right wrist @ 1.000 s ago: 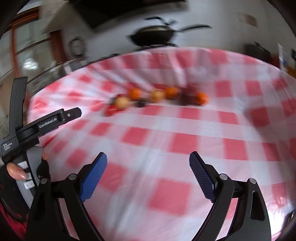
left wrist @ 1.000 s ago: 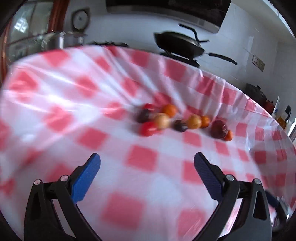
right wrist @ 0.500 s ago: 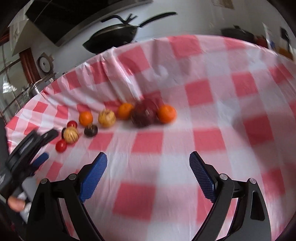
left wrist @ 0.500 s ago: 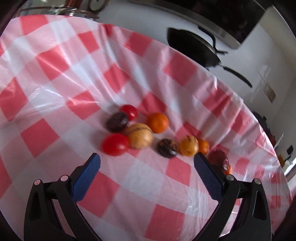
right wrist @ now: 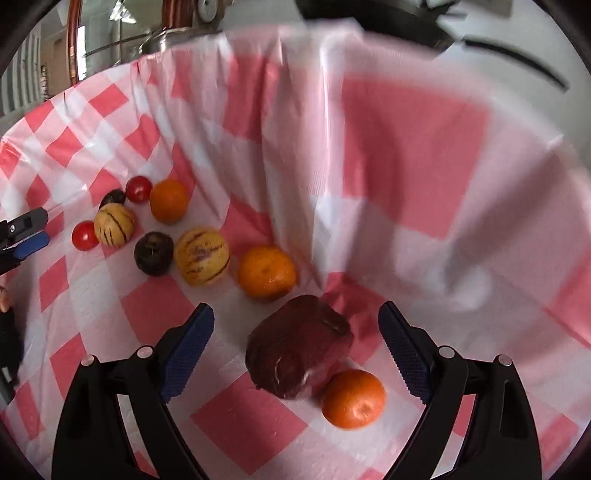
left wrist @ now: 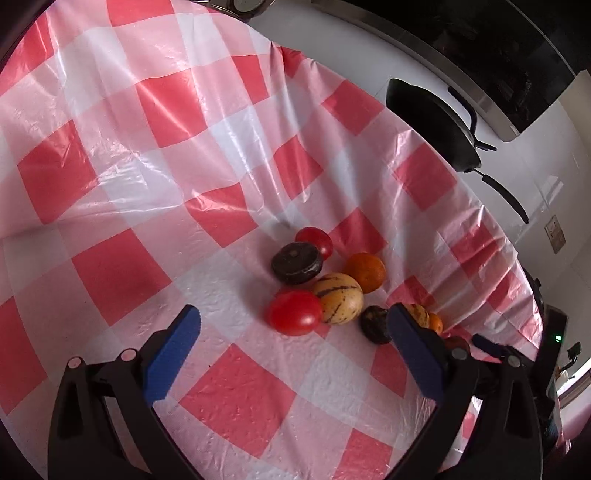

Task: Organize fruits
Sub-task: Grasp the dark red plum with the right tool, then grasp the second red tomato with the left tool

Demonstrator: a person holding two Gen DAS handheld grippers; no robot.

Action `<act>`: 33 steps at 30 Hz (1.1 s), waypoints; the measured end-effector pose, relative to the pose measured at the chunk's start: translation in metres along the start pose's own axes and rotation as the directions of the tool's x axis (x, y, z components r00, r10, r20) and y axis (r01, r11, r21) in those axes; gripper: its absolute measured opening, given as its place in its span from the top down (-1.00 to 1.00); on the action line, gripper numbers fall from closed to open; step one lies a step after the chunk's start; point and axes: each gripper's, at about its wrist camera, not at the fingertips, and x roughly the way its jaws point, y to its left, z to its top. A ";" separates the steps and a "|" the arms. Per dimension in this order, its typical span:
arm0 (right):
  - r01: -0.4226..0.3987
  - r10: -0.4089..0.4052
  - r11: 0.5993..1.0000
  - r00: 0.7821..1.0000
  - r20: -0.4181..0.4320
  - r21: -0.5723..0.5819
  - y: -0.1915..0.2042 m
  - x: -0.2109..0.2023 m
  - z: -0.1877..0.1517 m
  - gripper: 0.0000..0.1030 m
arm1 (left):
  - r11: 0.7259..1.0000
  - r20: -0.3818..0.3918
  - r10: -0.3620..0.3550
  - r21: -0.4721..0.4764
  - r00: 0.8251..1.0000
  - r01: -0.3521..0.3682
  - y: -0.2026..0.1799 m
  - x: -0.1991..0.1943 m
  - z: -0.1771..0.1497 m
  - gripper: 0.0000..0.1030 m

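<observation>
Several fruits lie in a row on a red-and-white checked tablecloth. In the left wrist view my left gripper is open, with a red tomato between its fingertips, a striped yellow melon, a dark fruit, a second tomato and an orange just beyond. In the right wrist view my right gripper is open around a dark red fruit, with an orange beside it and another orange ahead. The left gripper's blue fingertip shows at the far left.
A black wok stands behind the table's far edge. A metal pot sits at the back left in the right wrist view. The cloth folds up in a ridge behind the fruits.
Both grippers have come down and forward to the fruit row. The left now brackets the near tomato, the right brackets the dark red fruit. Both stay open.
</observation>
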 end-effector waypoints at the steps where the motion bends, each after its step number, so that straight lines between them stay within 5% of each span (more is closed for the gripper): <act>1: -0.010 0.010 1.000 1.000 -0.021 -0.019 -0.001 0.008 0.000 -0.71 | 1.000 0.000 0.002 0.002 1.000 -0.002 0.000 0.000 0.000 -0.96; 11: -0.066 0.054 0.987 0.995 -0.089 -0.144 0.010 0.020 -0.008 -0.60 | 1.000 -0.011 0.013 -0.002 1.000 -0.013 0.000 0.004 0.001 -0.96; 18: -0.031 0.015 0.980 0.997 -0.080 -0.196 0.015 0.022 -0.018 -0.52 | 1.000 -0.023 0.013 -0.029 1.000 -0.013 0.005 0.004 0.002 -0.96; 21: 0.001 -0.009 0.983 0.999 -0.044 -0.181 0.015 0.022 -0.022 -0.26 | 0.999 -0.024 0.017 -0.031 1.000 -0.018 0.005 0.005 0.002 -0.96; 29: 0.093 -0.092 0.994 0.995 0.024 -0.053 0.055 -0.018 -0.028 -0.21 | 0.999 -0.039 0.019 -0.028 0.999 -0.020 0.005 0.007 0.003 -0.96; 33: 0.051 -0.080 0.956 0.993 0.090 0.290 0.081 -0.059 -0.050 -0.21 | 0.999 -0.067 0.038 0.030 0.997 -0.036 -0.001 0.008 0.001 -0.96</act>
